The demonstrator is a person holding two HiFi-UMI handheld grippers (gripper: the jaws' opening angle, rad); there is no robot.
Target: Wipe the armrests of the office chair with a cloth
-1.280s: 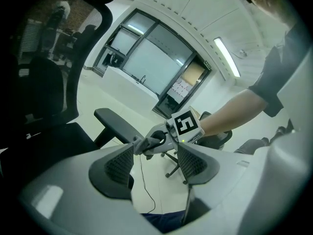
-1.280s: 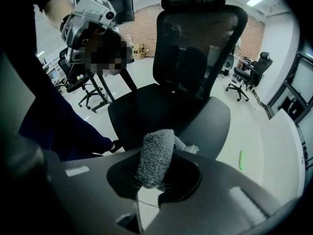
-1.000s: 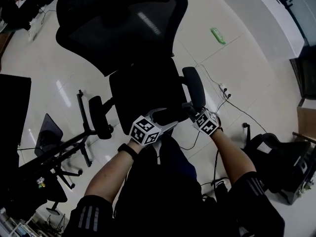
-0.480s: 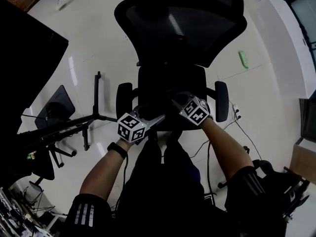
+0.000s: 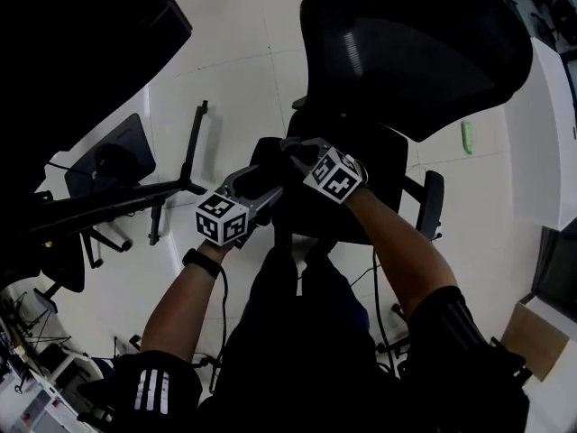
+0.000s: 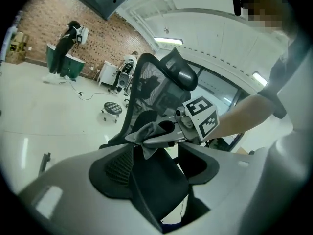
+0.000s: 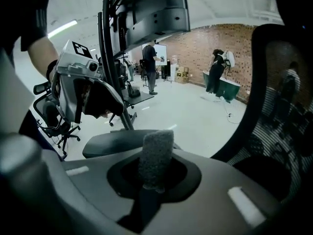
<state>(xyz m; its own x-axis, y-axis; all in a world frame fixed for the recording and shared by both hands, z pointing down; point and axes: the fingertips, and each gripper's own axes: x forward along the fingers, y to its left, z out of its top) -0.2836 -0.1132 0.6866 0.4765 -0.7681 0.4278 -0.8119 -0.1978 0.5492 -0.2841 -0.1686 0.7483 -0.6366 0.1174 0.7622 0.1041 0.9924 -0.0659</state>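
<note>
The black office chair (image 5: 415, 52) stands on the pale floor (image 5: 234, 70), its mesh back on the far side from the person, who reaches in over the seat with both arms. One armrest (image 7: 122, 143) lies right under the two tools. The other armrest (image 5: 433, 204) sticks out on the opposite side, well apart from them. The left gripper (image 6: 159, 153) has its jaws standing apart, with the near armrest's dark pad showing in the gap; whether they touch it I can't tell. The right gripper (image 7: 151, 182) is clamped tight on a grey cloth (image 7: 155, 155), whose free end pokes out past the jaws, just over that near armrest
</note>
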